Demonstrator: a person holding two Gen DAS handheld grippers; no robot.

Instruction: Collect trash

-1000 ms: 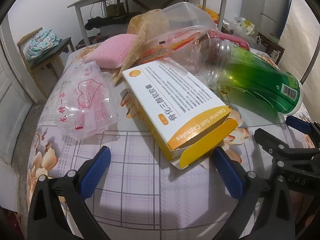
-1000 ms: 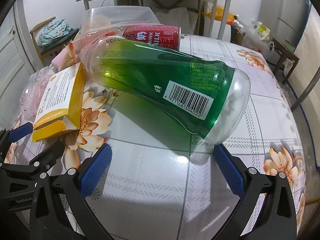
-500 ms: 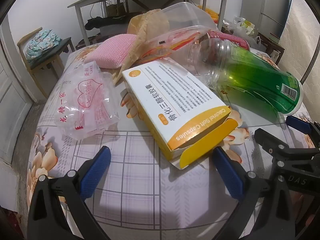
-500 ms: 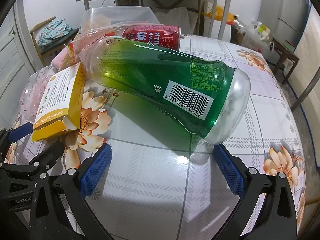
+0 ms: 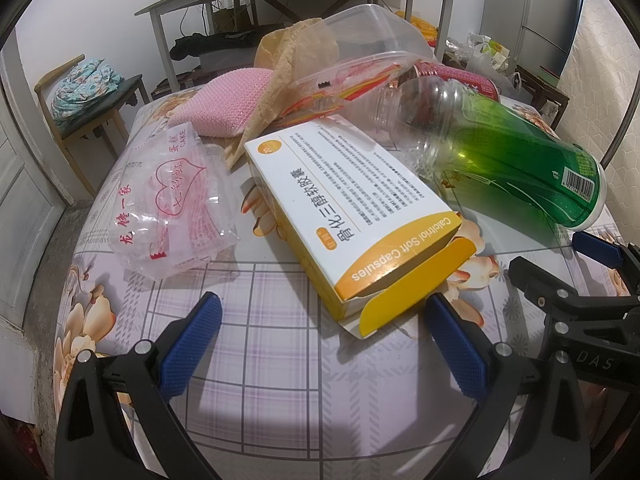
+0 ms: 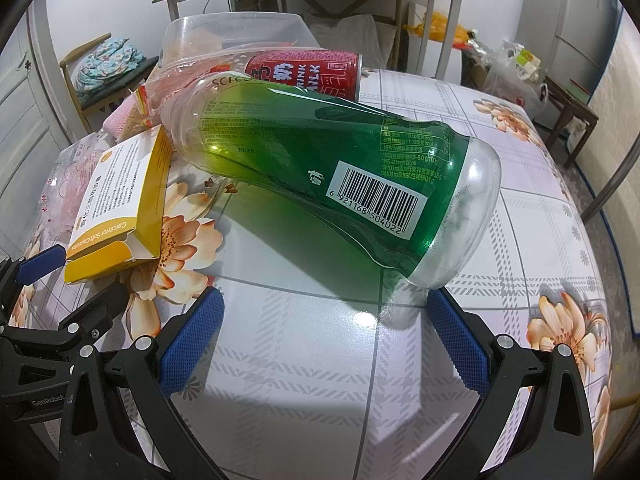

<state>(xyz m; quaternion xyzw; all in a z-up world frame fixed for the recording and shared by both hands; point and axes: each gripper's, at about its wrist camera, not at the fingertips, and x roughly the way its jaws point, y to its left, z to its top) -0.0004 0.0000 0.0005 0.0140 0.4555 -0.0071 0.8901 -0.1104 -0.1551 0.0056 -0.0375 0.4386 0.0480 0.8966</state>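
Trash lies in a loose pile on the flowered table (image 6: 400, 380), and nothing in it has moved since the earlier frames; both grippers also stay where they were. The left gripper (image 5: 320, 344) is spread wide and holds nothing, low over the table, with the open yellow flap of the white and yellow capsule box (image 5: 352, 216) between its blue fingertips. The right gripper (image 6: 324, 336) is equally wide and empty, and the clear base of the green plastic bottle (image 6: 340, 168) is just in front of it. The bottle lies on its side, neck toward the box. Behind it lies a red milk can (image 6: 304, 74), and further back a clear plastic container (image 5: 368, 36) tilted over brown paper (image 5: 288, 68). A pink sponge (image 5: 224, 106) and a clear cake bag (image 5: 168, 200) with red print lie left of the box. A chair (image 5: 84, 96) stands beyond the table edge.
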